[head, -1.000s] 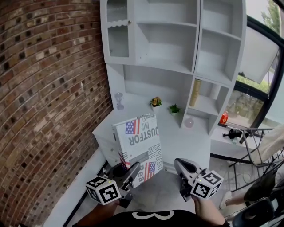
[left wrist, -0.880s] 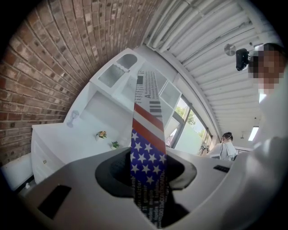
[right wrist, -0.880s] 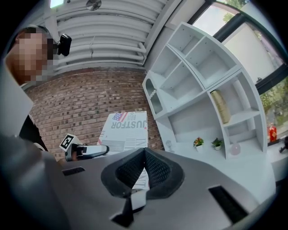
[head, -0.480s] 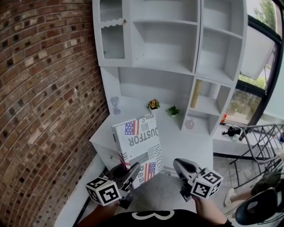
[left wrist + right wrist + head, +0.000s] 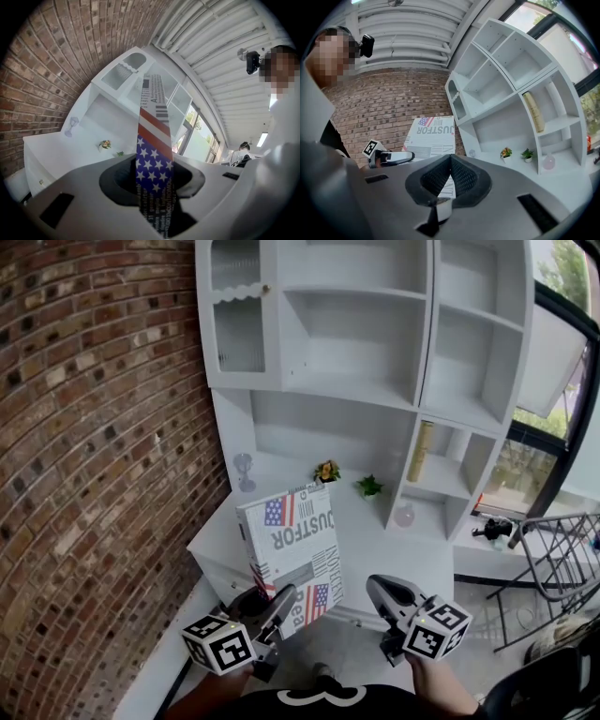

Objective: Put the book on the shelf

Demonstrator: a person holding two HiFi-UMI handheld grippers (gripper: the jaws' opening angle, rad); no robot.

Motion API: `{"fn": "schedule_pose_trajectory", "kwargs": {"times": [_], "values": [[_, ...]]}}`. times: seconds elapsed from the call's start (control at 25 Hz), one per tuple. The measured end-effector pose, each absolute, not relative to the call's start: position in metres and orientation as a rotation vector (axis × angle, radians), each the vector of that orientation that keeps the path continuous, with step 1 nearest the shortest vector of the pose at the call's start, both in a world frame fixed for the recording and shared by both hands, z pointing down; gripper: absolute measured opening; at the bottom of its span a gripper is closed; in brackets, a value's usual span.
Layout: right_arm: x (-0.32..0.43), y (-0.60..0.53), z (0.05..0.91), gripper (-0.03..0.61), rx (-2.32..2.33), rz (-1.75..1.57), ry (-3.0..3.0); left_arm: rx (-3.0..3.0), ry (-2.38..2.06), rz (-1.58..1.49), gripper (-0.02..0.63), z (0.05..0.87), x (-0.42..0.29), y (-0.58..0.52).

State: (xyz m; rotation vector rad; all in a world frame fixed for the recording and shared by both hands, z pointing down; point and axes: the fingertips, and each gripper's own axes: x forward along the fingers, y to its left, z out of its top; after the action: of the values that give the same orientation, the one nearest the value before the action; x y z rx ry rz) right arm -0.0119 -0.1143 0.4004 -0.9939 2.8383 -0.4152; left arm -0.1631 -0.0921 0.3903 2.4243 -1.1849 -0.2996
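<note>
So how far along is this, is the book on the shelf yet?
Not yet. Done: the book is lifted, clamped upright in the left gripper. In hand: it is held out facing the white shelf. To do: set it into a compartment; none holds it. The right gripper is shut and empty.

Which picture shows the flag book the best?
The head view: the book shows nearly its whole front cover, upright, gripped at its bottom by the left gripper. The left gripper view shows only its thin edge between the jaws. The right gripper view shows the cover smaller, its bottom hidden.
</note>
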Motion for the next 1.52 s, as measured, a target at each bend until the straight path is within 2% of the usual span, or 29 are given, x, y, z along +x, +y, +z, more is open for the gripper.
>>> {"fn": "schedule_pose_trajectory", "kwargs": {"times": [0.44, 0.88, 1.52], "values": [[0.000, -0.205, 0.392, 0.011, -0.972, -0.428, 2.805, 2.425, -1.212, -0.289, 0.147, 0.378, -0.155, -0.182], [0.022, -0.292, 0.366, 0.011, -0.922, -0.352, 2.810, 2.539, -1.277, -0.348, 0.147, 0.318, -0.133, -0.273], [0.020, -0.328, 0.353, 0.011, -0.800, -0.269, 2.849, 2.725, -1.511, -0.406, 0.147, 0.222, -0.136, -0.335]]}}
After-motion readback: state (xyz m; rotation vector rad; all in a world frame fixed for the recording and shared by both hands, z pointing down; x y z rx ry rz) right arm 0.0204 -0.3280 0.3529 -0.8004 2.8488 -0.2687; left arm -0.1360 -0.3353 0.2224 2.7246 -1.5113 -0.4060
